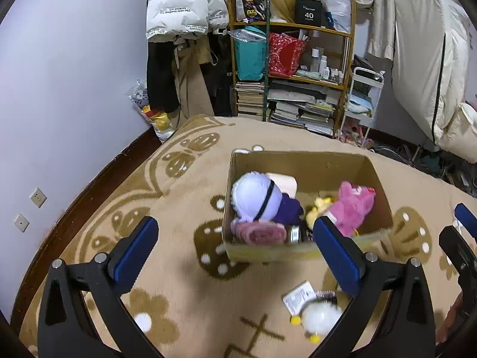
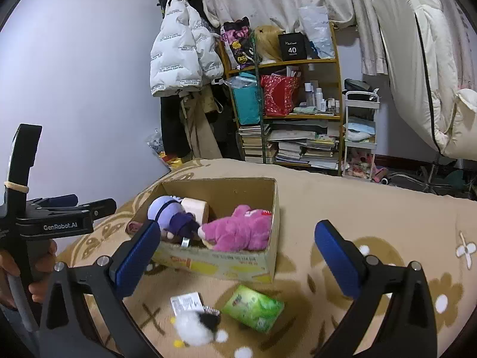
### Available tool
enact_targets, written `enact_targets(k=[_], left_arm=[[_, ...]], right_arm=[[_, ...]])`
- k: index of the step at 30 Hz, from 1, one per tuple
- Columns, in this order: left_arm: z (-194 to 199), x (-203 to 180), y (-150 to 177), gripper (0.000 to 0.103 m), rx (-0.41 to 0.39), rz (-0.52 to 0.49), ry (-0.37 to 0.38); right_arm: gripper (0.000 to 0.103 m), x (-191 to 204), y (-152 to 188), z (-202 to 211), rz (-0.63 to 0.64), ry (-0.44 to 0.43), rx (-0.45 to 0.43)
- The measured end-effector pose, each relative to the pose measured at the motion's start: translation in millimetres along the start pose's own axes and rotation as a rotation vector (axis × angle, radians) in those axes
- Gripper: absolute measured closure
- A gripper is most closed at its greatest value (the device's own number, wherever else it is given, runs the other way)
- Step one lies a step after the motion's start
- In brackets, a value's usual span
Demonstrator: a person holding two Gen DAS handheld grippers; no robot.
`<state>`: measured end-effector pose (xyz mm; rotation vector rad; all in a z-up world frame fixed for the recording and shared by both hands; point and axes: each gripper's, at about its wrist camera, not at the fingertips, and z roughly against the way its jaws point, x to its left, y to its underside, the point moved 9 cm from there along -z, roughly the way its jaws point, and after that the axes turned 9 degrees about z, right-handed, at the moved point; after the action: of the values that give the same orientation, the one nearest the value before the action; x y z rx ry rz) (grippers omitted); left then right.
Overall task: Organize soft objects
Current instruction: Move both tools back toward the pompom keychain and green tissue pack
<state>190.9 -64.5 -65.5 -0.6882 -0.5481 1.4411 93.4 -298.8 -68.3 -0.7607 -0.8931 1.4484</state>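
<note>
An open cardboard box (image 1: 268, 250) (image 2: 226, 264) stands on a beige patterned blanket. Inside lie a pale-headed doll in purple (image 1: 259, 200) (image 2: 167, 211), a pink plush (image 1: 351, 205) (image 2: 238, 232), a small yellow plush (image 1: 319, 205) and a pink roll (image 1: 256, 232). A small white fluffy toy (image 1: 319, 316) (image 2: 196, 328) with a paper tag lies on the blanket in front of the box. My left gripper (image 1: 235, 253) is open and empty above the box's near wall. My right gripper (image 2: 238, 256) is open and empty too, over the box's near corner, the fluffy toy and a green pack (image 2: 253, 307).
A beige tape roll (image 2: 195, 208) and a metal tin (image 1: 295, 234) also sit in the box. Behind the blanket stand a crowded shelf (image 1: 292, 68), hanging coats (image 1: 179, 9) and a white trolley (image 2: 360, 137). A hand holds the left gripper's body (image 2: 59, 226).
</note>
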Motion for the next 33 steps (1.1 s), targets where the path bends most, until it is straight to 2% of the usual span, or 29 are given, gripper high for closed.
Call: enact_targets(k=[4, 8, 11, 13, 16, 23, 33], left_arm=[[16, -3, 13, 0.001, 0.038, -0.021, 0.024], [33, -11, 23, 0.001, 0.024, -0.074, 0.010], [39, -13, 33, 0.001, 0.019, -0.078, 0.004], [40, -13, 39, 0.001, 0.005, -0.093, -0.025], [31, -18, 54, 0.001, 0.028, -0.130, -0.035], [12, -27, 75, 0.001, 0.092, -0.080, 0.022], [-16, -46, 100, 0.001, 0.160, -0.099, 0.070]], right_arm=[[0.000, 4, 6, 16, 0.010, 0.004, 0.007], [0.000, 8, 9, 26, 0.005, 0.003, 0.013], [0.000, 11, 14, 33, -0.001, 0.005, 0.021], [0.000, 12, 18, 34, -0.010, -0.004, 0.036], [0.000, 14, 23, 30, -0.025, -0.022, 0.062], [0.000, 12, 40, 12, -0.053, -0.034, 0.127], [0.000, -4, 73, -29, -0.167, -0.037, 0.245]])
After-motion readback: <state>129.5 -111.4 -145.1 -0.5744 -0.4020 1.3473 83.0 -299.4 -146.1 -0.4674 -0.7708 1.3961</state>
